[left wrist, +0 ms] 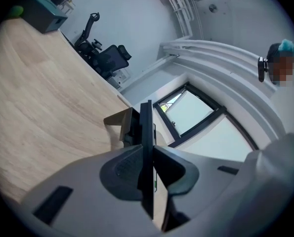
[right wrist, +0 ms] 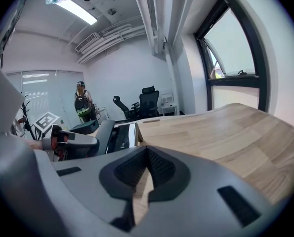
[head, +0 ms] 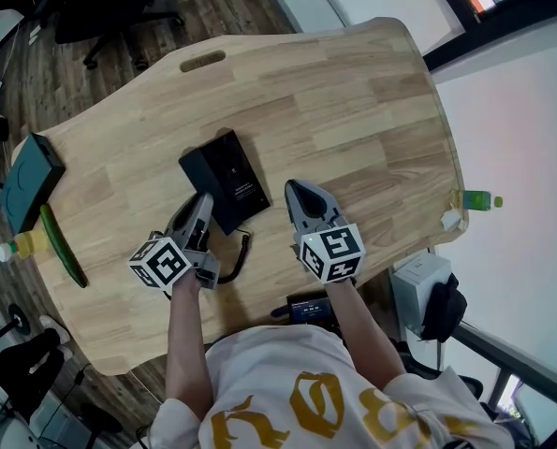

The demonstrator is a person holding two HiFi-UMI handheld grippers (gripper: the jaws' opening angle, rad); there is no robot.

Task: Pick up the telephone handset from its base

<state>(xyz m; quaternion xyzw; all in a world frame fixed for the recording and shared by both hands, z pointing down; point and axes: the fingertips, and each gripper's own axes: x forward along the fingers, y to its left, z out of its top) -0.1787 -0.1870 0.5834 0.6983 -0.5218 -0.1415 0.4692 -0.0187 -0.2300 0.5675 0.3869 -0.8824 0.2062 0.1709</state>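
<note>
The black telephone base [head: 229, 178] lies in the middle of the wooden table [head: 353, 110]. My left gripper [head: 201, 206] sits along the base's left side and covers most of the handset in the head view. In the left gripper view the handset [left wrist: 147, 127] shows edge-on as a thin black slab, and both pads of my left gripper [left wrist: 147, 154] press on it. The coiled cord [head: 241, 251] curls toward the table's near edge. My right gripper [head: 298, 193] rests just right of the base, shut, with nothing between the jaws [right wrist: 147, 154].
A teal box [head: 30, 181], a long green object [head: 63, 246] and a yellow bottle [head: 21, 246] lie at the table's left end. A green bottle [head: 475, 199] stands off the right edge. Office chairs [right wrist: 149, 100] and a person [right wrist: 81, 102] are beyond the far end.
</note>
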